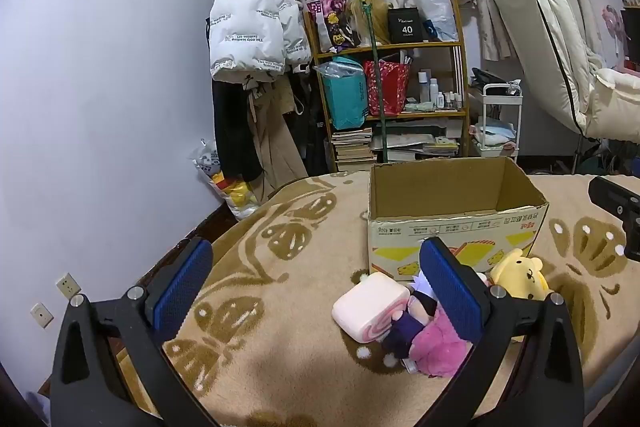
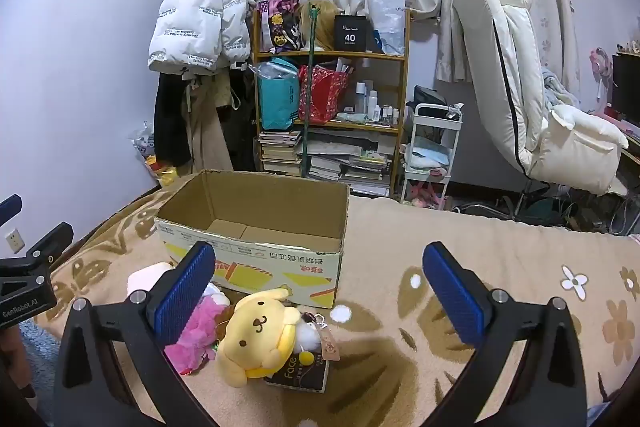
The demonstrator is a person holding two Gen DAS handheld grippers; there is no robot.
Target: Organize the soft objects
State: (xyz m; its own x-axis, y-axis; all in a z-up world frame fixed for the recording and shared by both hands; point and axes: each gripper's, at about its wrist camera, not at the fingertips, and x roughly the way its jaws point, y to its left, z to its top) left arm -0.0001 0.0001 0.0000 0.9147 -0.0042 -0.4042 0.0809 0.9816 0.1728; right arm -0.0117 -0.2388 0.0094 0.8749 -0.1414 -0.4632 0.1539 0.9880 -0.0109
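Note:
An open, empty cardboard box (image 1: 456, 223) (image 2: 256, 243) stands on the beige blanket. In front of it lie soft toys: a pink roll-shaped cushion (image 1: 370, 307) (image 2: 146, 279), a pink plush doll (image 1: 434, 345) (image 2: 196, 331), and a yellow dog plush (image 1: 518, 277) (image 2: 256, 331) with a small white plush (image 2: 308, 337) on a dark "Face" box (image 2: 298, 373). My left gripper (image 1: 316, 287) is open and empty, left of the toys. My right gripper (image 2: 320, 287) is open and empty, above the yellow dog, and shows in the left wrist view at the right edge (image 1: 616, 211).
The bed's blanket (image 2: 500, 259) ends at the wall on the left and the floor behind. Beyond stand a cluttered wooden shelf (image 1: 400, 87), hung coats (image 1: 256, 27), a white cart (image 2: 434, 147) and a white recliner chair (image 2: 532, 99).

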